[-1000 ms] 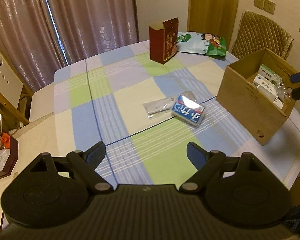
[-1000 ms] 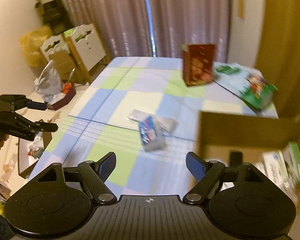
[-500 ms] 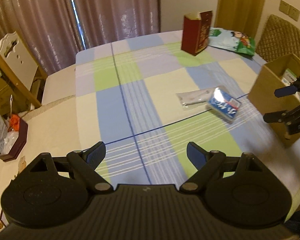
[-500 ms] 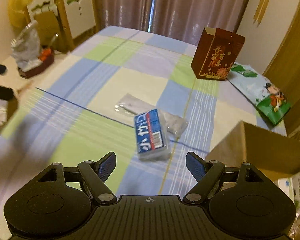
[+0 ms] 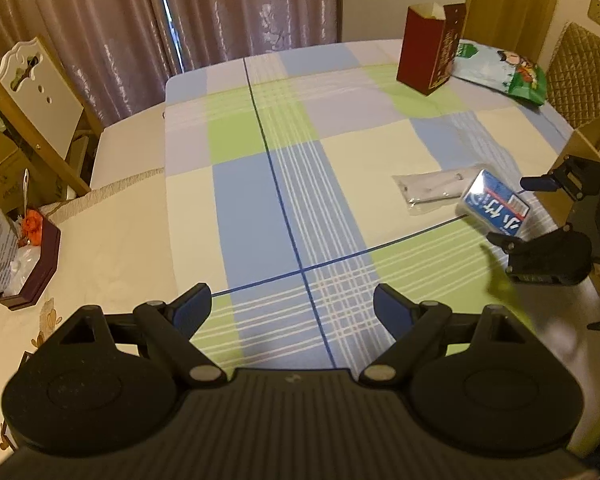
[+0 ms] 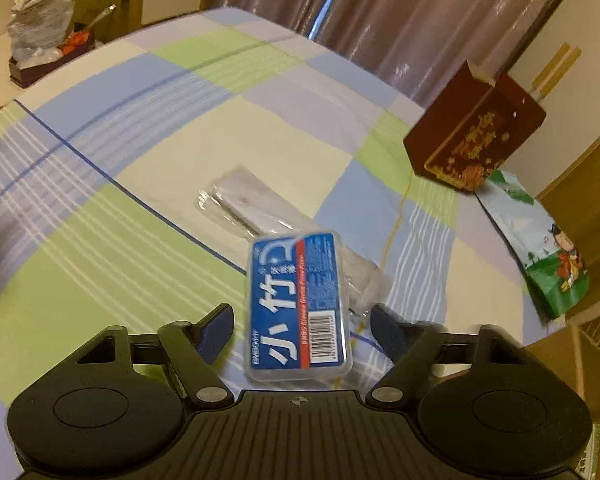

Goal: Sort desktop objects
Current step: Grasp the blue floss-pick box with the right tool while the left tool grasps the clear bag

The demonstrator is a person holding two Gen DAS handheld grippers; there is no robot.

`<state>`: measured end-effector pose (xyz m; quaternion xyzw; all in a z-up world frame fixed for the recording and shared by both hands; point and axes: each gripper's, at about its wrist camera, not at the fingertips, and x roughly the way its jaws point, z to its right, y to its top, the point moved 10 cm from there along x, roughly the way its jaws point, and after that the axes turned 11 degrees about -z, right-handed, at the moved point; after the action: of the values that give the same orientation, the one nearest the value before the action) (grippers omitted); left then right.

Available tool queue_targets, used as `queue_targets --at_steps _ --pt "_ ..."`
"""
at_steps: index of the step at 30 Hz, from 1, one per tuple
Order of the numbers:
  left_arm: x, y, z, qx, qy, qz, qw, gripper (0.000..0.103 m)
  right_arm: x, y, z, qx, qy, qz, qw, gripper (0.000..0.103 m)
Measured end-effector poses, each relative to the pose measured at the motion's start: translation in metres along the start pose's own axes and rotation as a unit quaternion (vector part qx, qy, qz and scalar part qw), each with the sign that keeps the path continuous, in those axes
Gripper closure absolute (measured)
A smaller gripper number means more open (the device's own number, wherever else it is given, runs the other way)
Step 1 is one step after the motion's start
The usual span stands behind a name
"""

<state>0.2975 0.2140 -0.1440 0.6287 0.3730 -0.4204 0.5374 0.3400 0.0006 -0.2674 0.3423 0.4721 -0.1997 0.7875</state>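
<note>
On the worktop: a plaid cloth (image 5: 284,184) covers the worktop; things sit toward its right edge and far right corner.
Cardboard box: the sorting box (image 5: 588,140) stands at the right edge, only partly in view, just beyond the right claw.
Far corner: a dark red paper carton (image 6: 476,132) stands upright, with a green snack bag (image 6: 540,248) lying flat beside it.
Clear sachet: a flat plastic packet (image 6: 240,208) lies near the right edge, its near end tucked under the blue case.
Blue case: a clear plastic case with a blue label (image 6: 298,308) lies flat, resting partly on the sachet, close to the box.
Key relation: the case sits directly between the right claw's fingers; its long axis runs nearly along the claw's pointing line, barcode end nearest the camera, so the fingers face its two long sides.
Right claw (image 6: 300,326): jaws closing, case between them, a gap showing on each side; not yet pressing.
Left claw (image 5: 290,306): jaws wide apart, empty, above bare cloth well to the left of the case.
Nearer hand: the right, clearly.
Likely step: pinch the case to lift it toward the box.
</note>
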Motion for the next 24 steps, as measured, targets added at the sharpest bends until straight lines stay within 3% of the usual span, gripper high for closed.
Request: queue_targets --at_steps 6,8,11,13,18,20,24 --pt "0.017 0.015 0.017 0.034 -0.020 0.000 0.9992 0.018 -0.024 -0.026 0.005 0.071 0.100 -0.038 0.992 0.047" --pt "0.024 0.022 0.030 0.063 -0.031 0.004 0.9975 0.018 -0.037 -0.040 0.004 0.103 0.143 -0.059 0.983 0.047" --pt "0.039 0.037 0.059 0.136 -0.045 0.010 0.9896 0.018 -0.048 -0.063 -0.003 0.125 0.163 -0.078 0.975 0.047" --pt "0.049 0.050 0.083 0.196 -0.054 0.018 0.9790 0.018 -0.050 -0.074 -0.004 0.135 0.170 -0.083 0.973 0.047" --pt "0.079 0.087 0.152 0.331 -0.092 0.041 0.9383 0.018 -0.046 -0.088 -0.004 0.151 0.166 -0.091 0.970 0.047" --pt "0.093 0.099 0.176 0.365 -0.107 0.040 0.9239 0.018 -0.045 -0.094 -0.004 0.161 0.168 -0.094 0.968 0.047" --pt "0.125 0.115 0.212 0.410 -0.112 0.027 0.9048 0.021 -0.043 -0.103 -0.007 0.172 0.171 -0.099 0.965 0.047"
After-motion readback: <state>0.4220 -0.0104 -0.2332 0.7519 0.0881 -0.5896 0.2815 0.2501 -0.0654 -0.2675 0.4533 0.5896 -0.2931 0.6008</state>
